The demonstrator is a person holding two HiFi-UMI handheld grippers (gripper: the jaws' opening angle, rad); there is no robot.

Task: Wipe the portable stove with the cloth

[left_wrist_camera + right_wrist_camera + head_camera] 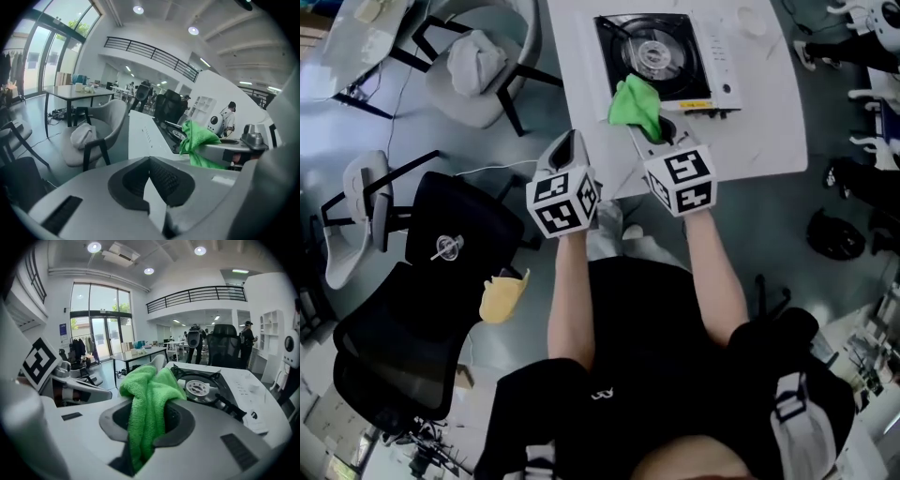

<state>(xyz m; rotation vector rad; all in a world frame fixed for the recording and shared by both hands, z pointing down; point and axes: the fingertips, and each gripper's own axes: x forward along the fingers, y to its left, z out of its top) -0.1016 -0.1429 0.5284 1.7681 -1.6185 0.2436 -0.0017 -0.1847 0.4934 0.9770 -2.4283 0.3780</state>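
Observation:
The portable stove (661, 56) is black-topped with a white control strip and stands at the far side of the white table (769, 131). My right gripper (654, 129) is shut on the green cloth (636, 108), which hangs bunched over the stove's near left corner. In the right gripper view the cloth (147, 394) fills the jaws, with the burner (199, 387) just beyond. My left gripper (568, 155) hovers off the table's near left edge, shut, with nothing in it. From the left gripper view (150, 161) the cloth (197, 140) shows to the right, beside the stove (171, 133).
A grey chair (478, 66) holding a white bundle stands left of the table. A black office chair (422, 300) and a white chair (356, 216) sit at the near left. Dark gear lies on the floor at right (836, 234).

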